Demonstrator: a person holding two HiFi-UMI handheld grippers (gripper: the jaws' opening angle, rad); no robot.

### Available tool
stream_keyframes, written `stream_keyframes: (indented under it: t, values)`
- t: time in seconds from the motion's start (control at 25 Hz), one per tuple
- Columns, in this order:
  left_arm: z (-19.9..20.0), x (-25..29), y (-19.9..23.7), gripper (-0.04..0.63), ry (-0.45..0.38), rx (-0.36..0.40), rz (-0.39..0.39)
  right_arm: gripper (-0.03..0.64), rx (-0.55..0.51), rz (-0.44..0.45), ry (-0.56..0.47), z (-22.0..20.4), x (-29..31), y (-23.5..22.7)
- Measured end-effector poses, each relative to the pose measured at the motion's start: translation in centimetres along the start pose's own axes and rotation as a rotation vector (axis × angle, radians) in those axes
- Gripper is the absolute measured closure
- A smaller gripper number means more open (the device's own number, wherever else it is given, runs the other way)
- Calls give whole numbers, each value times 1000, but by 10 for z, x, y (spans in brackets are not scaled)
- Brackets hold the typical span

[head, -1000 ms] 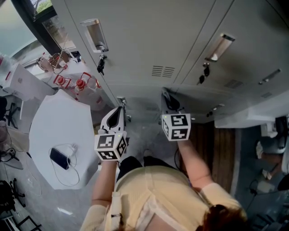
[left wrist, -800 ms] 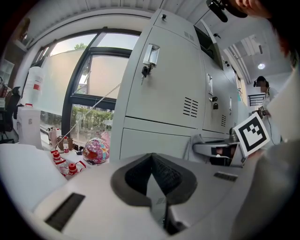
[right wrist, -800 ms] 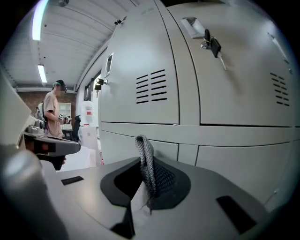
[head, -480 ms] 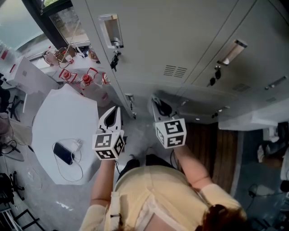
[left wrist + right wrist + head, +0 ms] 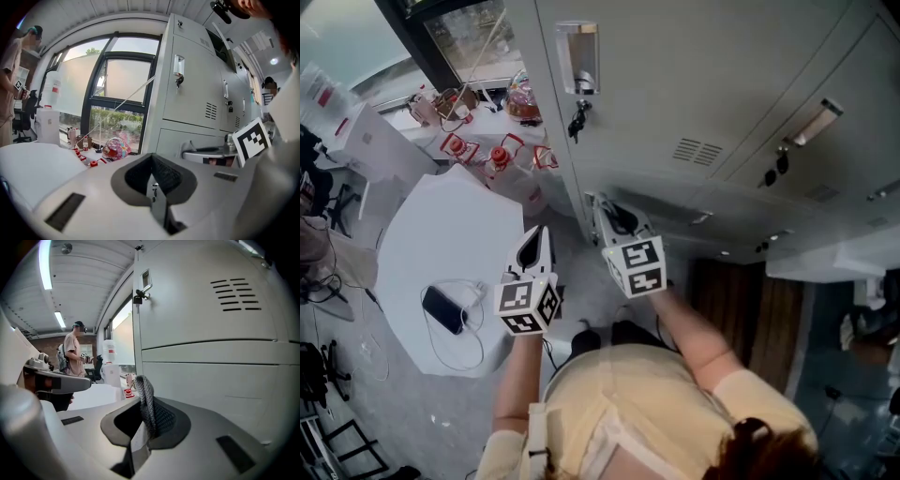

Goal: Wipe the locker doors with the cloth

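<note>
Grey locker doors (image 5: 675,84) fill the top of the head view; a key bunch (image 5: 577,120) hangs from one lock. My right gripper (image 5: 606,212) is shut on a dark grey knitted cloth (image 5: 146,401), which sticks up between its jaws close to the lower locker door (image 5: 211,380). In the right gripper view the vented upper door (image 5: 220,296) rises just to the right. My left gripper (image 5: 535,249) is shut and holds nothing, apart from the lockers, left of the right one. In the left gripper view the lockers (image 5: 197,93) stand to the right.
A white table (image 5: 412,244) with a phone (image 5: 445,309) and cable lies at the left. Red-capped items and bags (image 5: 497,155) crowd the window sill. A person (image 5: 75,352) stands far off in the right gripper view. Dark wooden flooring (image 5: 741,309) shows at the right.
Both grippers and the head view have shifted left along the lockers. The right gripper with the cloth has moved toward the leftmost locker's lower corner.
</note>
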State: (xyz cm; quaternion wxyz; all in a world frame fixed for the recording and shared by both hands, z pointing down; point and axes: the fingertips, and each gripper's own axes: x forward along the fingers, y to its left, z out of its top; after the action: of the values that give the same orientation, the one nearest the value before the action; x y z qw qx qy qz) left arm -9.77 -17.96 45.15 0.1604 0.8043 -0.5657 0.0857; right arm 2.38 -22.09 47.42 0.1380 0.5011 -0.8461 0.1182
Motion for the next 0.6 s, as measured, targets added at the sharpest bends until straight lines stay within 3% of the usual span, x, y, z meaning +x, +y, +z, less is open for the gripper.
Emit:
stream_keyframes:
  t: [0.32,0.6]
  values:
    - [-9,-11,27,594,3,-35,64,588,-40,62,19,-8,41,25]
    - [-12,-14,36,594,8,-51,94,588,-68,30,35,-12,59,14]
